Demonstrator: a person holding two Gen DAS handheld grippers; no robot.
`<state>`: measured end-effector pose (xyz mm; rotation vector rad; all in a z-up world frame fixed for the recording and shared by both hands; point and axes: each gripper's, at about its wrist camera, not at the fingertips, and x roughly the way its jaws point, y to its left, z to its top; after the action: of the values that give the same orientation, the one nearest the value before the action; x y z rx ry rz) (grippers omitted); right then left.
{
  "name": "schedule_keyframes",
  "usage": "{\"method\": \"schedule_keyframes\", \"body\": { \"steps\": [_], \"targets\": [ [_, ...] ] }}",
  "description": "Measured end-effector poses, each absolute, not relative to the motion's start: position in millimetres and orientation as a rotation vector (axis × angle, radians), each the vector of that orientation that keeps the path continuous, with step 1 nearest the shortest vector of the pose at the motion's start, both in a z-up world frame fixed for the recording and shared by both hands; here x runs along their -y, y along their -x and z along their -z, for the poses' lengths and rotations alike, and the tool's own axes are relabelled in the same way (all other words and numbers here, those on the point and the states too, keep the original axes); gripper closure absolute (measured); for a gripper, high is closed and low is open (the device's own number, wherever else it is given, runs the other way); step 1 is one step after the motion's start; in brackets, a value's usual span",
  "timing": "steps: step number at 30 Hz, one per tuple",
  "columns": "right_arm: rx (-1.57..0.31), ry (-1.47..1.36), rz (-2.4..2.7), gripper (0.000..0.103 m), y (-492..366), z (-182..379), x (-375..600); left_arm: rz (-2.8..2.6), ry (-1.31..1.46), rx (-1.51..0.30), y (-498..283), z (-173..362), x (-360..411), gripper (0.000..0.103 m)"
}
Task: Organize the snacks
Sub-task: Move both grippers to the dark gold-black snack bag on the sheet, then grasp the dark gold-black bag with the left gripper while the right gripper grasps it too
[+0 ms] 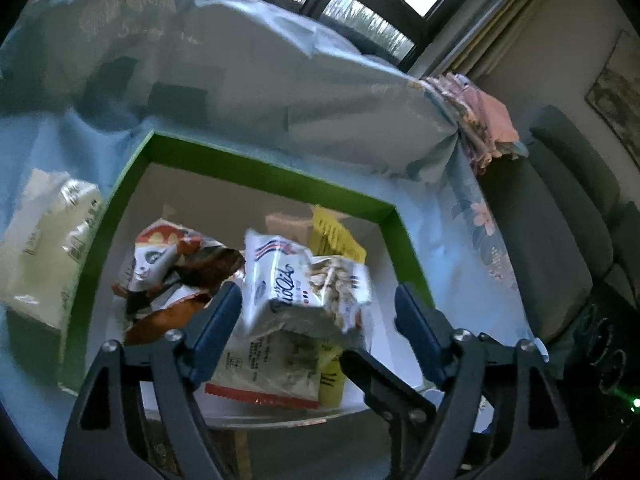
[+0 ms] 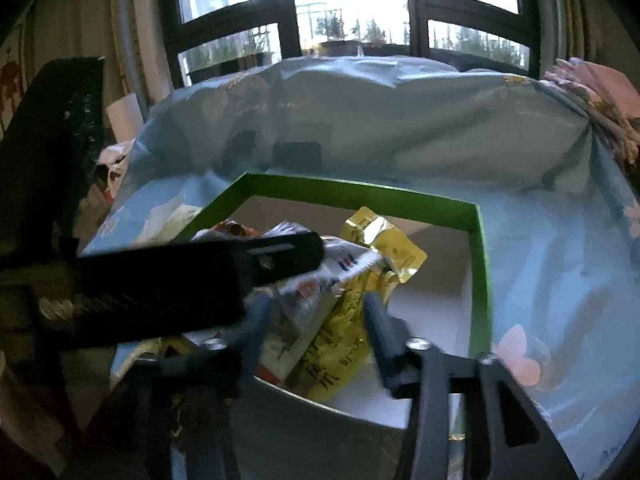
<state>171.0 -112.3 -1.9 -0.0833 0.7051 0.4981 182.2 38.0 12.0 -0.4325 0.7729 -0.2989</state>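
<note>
Snacks: white cracker packet [image 1: 304,280], orange-brown pouch [image 1: 172,264] and yellow packet [image 2: 360,280] lie inside green-rimmed box [image 1: 256,168]. Cream packet [image 1: 44,240] remains outside, beside it. Left gripper [image 1: 316,316] and right gripper [image 2: 316,320]: jaws parted around packets, gripping nothing.

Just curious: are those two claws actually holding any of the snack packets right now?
No. The left gripper stands open around the white packet; the right gripper looks open over the yellow packet.

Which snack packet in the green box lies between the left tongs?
The white packet with blue lettering; it lies between the open left tongs, while the orange-brown packet lies left and the yellow one behind.
</note>
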Motion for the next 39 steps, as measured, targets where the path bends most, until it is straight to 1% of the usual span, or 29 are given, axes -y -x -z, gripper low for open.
{"method": "schedule_keyframes", "body": {
  "steps": [3, 5, 6, 9, 11, 16, 19, 21, 28, 33, 36, 38, 39],
  "targets": [
    [-0.687, 0.045, -0.499, 0.049, -161, -6, 122, 0.288, 0.439, -0.747, -171, -23, -47, 0.023],
    [-0.679, 0.023, -0.513, 0.049, -154, -10, 128, 0.273, 0.448, -0.739, -163, -30, -56, 0.017],
    [-0.68, 0.008, -0.53, 0.048, -149, -10, 130, 0.256, 0.448, -0.735, -156, -34, -62, 0.017],
    [-0.724, -0.054, -0.605, 0.045, -136, 0, 135, 0.21, 0.451, -0.742, -141, -39, -75, 0.017],
    [-0.76, -0.089, -0.653, 0.045, -130, 10, 135, 0.174, 0.451, -0.754, -128, -38, -85, 0.017],
    [-0.873, -0.184, -0.752, 0.045, -119, 43, 125, 0.096, 0.5, -0.812, -91, -13, -115, 0.017],
    [-0.928, -0.217, -0.777, 0.045, -114, 60, 116, 0.062, 0.585, -0.876, -77, 12, -136, 0.017],
    [-0.957, -0.227, -0.788, 0.045, -112, 69, 109, 0.06, 0.634, -0.895, -73, 20, -144, 0.017],
    [-1.027, -0.267, -0.809, 0.045, -114, 89, 94, 0.105, 0.72, -0.973, -68, 43, -153, 0.017],
    [-1.028, -0.284, -0.815, 0.045, -116, 93, 91, 0.15, 0.762, -1.007, -70, 52, -152, 0.017],
    [-1.034, -0.307, -0.83, 0.045, -120, 96, 86, 0.148, 0.778, -1.034, -71, 60, -150, 0.019],
    [-1.034, -0.318, -0.842, 0.045, -122, 98, 84, 0.144, 0.778, -1.039, -72, 61, -151, 0.026],
    [-1.031, -0.319, -0.844, 0.045, -123, 99, 82, 0.135, 0.769, -1.041, -72, 61, -150, 0.027]
  ]
}}
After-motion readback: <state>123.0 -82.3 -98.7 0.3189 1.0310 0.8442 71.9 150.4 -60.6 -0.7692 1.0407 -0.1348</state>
